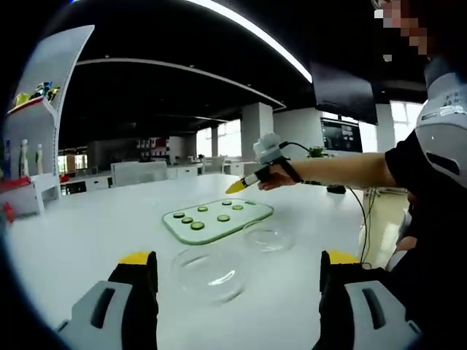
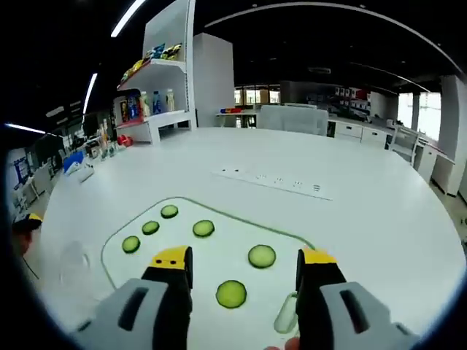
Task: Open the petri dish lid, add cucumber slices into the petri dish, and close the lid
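Observation:
A clear glass board (image 1: 252,219) lies on the white table and carries several green cucumber slices (image 1: 197,225). Two clear round petri dish parts rest apart beside it: one (image 1: 208,273) just ahead of my open left gripper (image 1: 239,259), the other (image 1: 268,237) to its right. I cannot tell which is the lid. A person's hand holds my right gripper (image 1: 237,187) over the board's far end. In the right gripper view that gripper (image 2: 244,257) hangs open above the board (image 2: 219,219), with two slices (image 2: 262,256) (image 2: 231,293) between its jaws and nothing gripped.
A power strip (image 2: 277,181) lies on the table beyond the board. White shelves with bottles and packets (image 2: 153,87) stand at the table's end. The person's dark sleeve (image 1: 430,219) fills the right side, and a cable (image 1: 365,219) hangs over the table edge there.

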Demonstrator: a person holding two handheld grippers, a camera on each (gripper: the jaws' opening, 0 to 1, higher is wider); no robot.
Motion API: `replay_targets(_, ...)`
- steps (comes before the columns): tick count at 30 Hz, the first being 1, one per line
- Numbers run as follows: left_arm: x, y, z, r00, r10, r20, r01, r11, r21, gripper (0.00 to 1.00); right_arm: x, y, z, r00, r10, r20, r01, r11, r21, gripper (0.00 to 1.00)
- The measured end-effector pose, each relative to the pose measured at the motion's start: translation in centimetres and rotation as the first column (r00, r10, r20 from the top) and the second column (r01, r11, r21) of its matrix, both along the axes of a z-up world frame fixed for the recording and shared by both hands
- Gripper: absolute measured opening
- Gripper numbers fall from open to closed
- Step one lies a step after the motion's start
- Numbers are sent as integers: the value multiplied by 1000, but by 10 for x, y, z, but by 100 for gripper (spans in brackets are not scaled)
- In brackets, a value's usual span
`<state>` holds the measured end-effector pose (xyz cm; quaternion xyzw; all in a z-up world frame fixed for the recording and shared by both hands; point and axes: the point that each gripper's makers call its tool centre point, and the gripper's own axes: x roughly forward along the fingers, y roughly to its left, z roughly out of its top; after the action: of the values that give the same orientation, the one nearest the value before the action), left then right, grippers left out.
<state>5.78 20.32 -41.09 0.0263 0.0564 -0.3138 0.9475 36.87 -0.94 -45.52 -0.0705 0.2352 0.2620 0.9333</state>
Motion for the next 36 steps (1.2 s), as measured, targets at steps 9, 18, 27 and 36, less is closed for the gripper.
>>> replay_targets(9, -6, 9, -6, 1000, 22, -9, -22, 1000, 0, 90, 12, 5, -31, 999, -32, 19, 33, 998, -59, 43)
replay_targets(18, -8, 12, -6, 999, 30, -11, -30, 1000, 9, 89, 20, -1, -33, 996, -89, 17, 89, 995, -33, 34)
replay_targets(27, -8, 10, -11, 1000, 24, -17, -24, 999, 23, 89, 25, -8, -32, 996, -90, 23, 91, 994, -52, 25)
replay_targets(36, -9, 11, -11, 999, 30, -11, -30, 999, 38, 87, 28, -5, -30, 997, -69, 39, 72, 995, -74, 17)
